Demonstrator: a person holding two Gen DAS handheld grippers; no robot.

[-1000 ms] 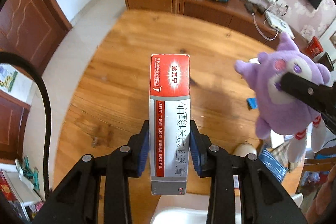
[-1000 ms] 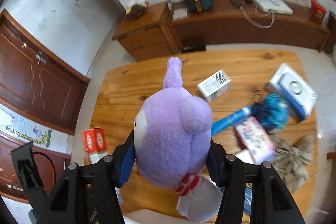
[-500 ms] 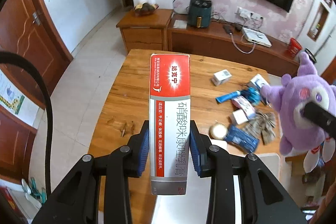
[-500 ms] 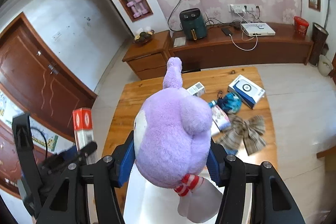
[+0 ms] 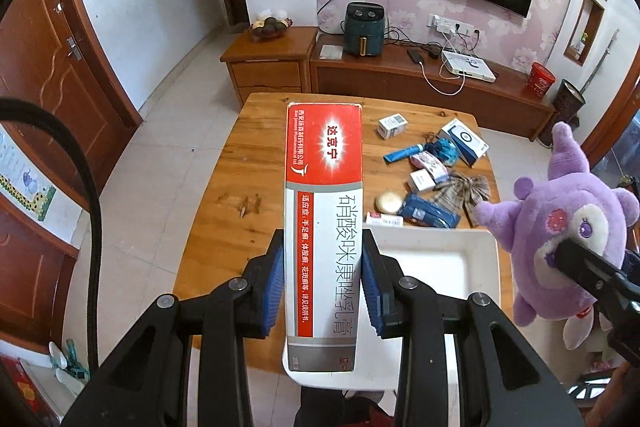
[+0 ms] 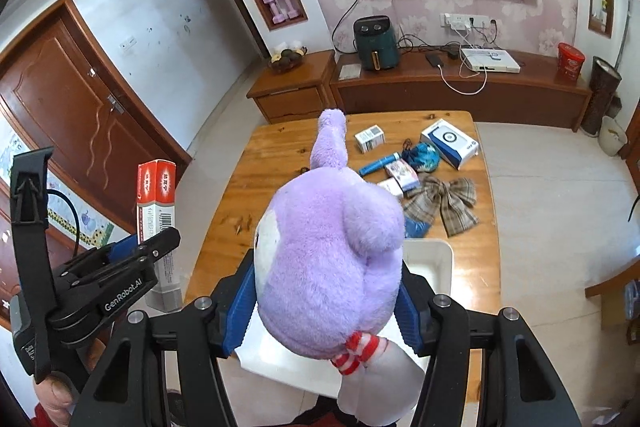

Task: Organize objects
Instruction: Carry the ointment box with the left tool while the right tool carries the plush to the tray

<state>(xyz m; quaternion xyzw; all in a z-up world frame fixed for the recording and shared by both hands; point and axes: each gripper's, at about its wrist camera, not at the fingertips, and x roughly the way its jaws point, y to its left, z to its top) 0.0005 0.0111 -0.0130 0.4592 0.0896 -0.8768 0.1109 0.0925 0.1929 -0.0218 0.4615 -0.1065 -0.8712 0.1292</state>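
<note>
Both tools have lifted: left tool (image 5: 323,291) clamps the ointment box (image 5: 324,227), right tool (image 6: 326,297) grips the plush toy (image 6: 328,259).

Both grippers are higher and further back than a second ago. Beyond the left gripper (image 5: 323,287), the wooden table (image 5: 256,163) shrinks from frame-filling to fully visible. A white plastic tray (image 5: 440,255), earlier barely showing, now lies below both claws. The right gripper (image 6: 326,301) opens slightly around the purple plush toy (image 6: 328,259).
</note>
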